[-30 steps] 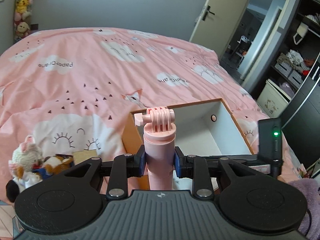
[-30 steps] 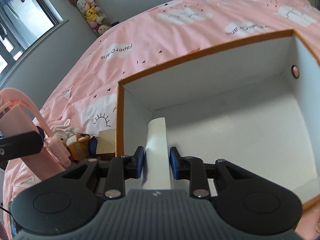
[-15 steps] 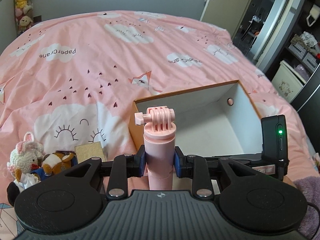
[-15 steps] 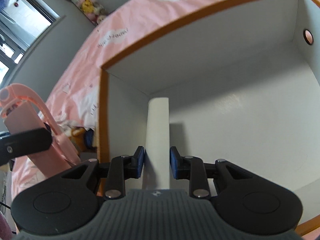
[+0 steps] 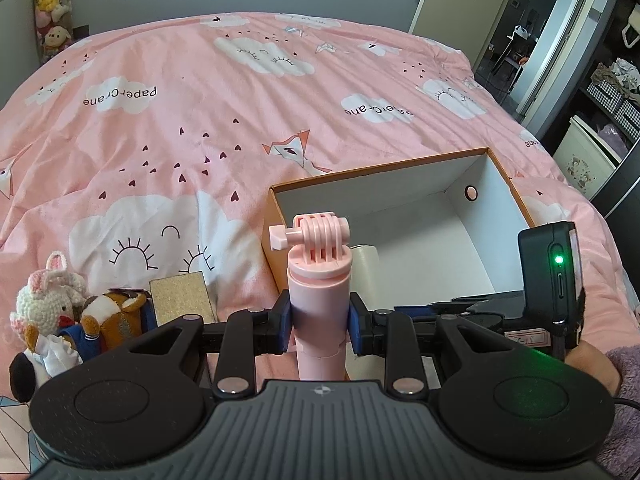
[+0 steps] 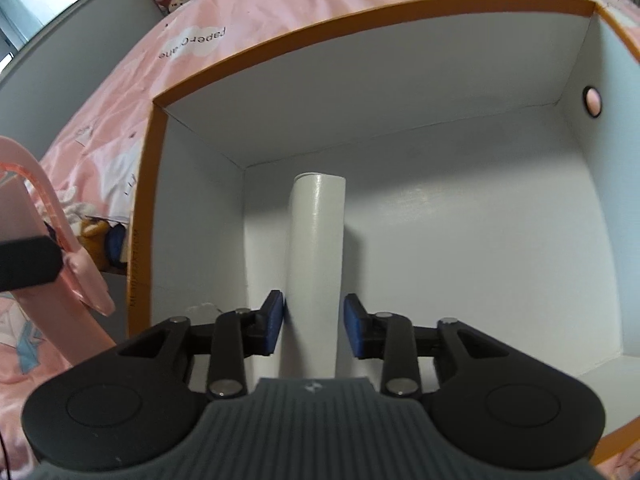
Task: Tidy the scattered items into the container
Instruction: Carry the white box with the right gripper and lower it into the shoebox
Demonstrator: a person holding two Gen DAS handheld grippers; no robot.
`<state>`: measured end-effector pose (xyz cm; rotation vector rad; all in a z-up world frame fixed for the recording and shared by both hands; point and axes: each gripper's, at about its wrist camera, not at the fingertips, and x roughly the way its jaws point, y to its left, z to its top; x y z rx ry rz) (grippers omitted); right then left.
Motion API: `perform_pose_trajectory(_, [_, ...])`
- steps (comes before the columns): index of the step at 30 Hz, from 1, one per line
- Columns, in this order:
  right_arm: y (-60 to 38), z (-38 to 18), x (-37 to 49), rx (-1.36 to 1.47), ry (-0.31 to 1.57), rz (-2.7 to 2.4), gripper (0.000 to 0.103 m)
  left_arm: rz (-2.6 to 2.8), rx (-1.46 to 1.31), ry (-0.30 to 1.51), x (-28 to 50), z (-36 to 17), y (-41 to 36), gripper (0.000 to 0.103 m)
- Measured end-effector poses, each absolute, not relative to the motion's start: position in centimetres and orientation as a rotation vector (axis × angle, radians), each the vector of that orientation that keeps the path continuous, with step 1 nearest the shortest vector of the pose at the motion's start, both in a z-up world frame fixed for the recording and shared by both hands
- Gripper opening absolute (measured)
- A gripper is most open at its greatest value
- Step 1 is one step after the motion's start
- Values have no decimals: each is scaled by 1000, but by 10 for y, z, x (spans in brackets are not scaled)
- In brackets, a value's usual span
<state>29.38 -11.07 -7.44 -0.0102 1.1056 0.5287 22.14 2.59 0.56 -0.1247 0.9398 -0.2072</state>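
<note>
My left gripper is shut on a pink camera-mount handle and holds it upright just in front of the box's near left corner. The box is white inside with an orange rim and lies on the pink bed. My right gripper is inside the box with its jaws spread. A white tube lies between them on the box floor; a small gap shows at the right pad. The tube's tip also shows in the left wrist view.
A crocheted bunny, a brown plush toy and a gold card lie on the bedspread left of the box. A door and shelves stand to the right beyond the bed. The pink handle shows in the right wrist view.
My right gripper has gone deeper into the box and its jaws have opened off the white tube. My left gripper has moved closer over the bed, still holding the pink handle.
</note>
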Motion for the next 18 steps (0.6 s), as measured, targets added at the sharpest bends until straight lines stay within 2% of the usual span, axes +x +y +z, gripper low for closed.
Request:
perform_pose_trajectory(3, [-110, -70, 288, -88, 1078, 505, 35, -197, -122, 946, 222, 3, 27, 32])
perform_pose_trajectory(9, [-112, -74, 286, -193, 1089, 498, 22, -184, -118, 962, 220, -1, 29, 32])
perform_pose_trajectory(18, [-108, -84, 294, -218, 1096, 506, 26, -174, -110, 970, 218, -5, 30, 32])
